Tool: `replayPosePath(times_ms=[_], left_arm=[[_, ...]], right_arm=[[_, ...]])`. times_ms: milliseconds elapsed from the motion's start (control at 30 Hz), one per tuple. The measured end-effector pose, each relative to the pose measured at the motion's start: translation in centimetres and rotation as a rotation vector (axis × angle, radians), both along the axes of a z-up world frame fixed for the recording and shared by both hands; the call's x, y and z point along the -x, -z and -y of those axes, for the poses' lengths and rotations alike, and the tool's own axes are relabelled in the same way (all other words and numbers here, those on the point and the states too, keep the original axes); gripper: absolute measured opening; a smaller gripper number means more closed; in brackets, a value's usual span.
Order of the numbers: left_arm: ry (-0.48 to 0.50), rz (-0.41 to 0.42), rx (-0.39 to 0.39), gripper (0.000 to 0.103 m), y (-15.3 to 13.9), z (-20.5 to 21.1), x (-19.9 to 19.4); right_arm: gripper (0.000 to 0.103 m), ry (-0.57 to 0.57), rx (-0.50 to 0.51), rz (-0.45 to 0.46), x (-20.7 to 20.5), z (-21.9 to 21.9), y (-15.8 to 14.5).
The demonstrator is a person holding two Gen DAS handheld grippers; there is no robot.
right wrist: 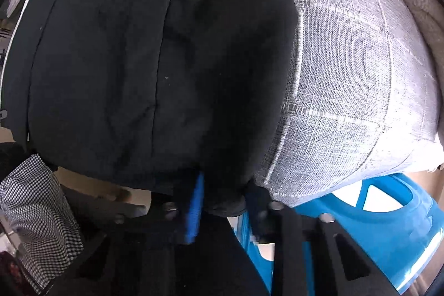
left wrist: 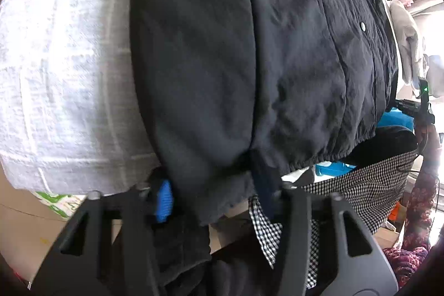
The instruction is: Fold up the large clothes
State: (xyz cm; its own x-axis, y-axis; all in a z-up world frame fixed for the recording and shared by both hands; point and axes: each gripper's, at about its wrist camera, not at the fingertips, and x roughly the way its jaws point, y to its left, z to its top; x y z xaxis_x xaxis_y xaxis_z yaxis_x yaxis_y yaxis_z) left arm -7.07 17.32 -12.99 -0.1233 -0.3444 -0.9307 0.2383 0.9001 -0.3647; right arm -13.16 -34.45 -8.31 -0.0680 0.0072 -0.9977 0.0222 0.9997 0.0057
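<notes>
A black quilted jacket [left wrist: 263, 54] with a gathered hem lies spread on the grey checked cloth [left wrist: 63, 90]. Left tongs [left wrist: 219, 196] and right tongs [right wrist: 224, 199] each pinch its hem.

Both wrist cameras sat low and close, facing the same black jacket [left wrist: 263, 60] on grey cloth [right wrist: 347, 90].

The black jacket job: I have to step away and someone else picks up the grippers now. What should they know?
Left gripper: jaws around the black jacket at its gathered hem, fabric between them.
Right gripper: likewise at the jacket's lower edge.
The jacket lies on a grey woven cushion; a checked garment hangs below it.
Done: both edges reached.
Left: the fold itself; nothing looks folded yet.
</notes>
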Motion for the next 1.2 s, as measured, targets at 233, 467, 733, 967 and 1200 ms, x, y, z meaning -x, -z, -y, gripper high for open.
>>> replayPosePath(times_ms=[233,467,733,967,1200], left_arm=[[-0.034,0.098,0.016,0.007,-2.5,-0.5,0.8],[-0.101,0.194,0.17,0.006,-8.0,0.0,0.7],[-0.163,0.453,0.235,0.006,-16.6,1.2,-3.8],[-0.245,0.585,0.19,0.006,-20.4,1.9,-11.0],[-0.341,0.672,0.087,0.006,-21.7,3.2,-20.9]], right_arm=[[0.007,0.028,-0.058,0.099,0.4,0.0,-1.5],[0.005,0.09,-0.153,0.281,0.2,-1.0,-5.5],[0.005,0.141,-0.233,0.533,-2.7,-0.3,-11.4],[0.005,0.231,-0.278,0.695,-7.2,2.5,-14.9],[0.005,0.397,-0.252,0.78,-13.6,6.2,-17.8]])
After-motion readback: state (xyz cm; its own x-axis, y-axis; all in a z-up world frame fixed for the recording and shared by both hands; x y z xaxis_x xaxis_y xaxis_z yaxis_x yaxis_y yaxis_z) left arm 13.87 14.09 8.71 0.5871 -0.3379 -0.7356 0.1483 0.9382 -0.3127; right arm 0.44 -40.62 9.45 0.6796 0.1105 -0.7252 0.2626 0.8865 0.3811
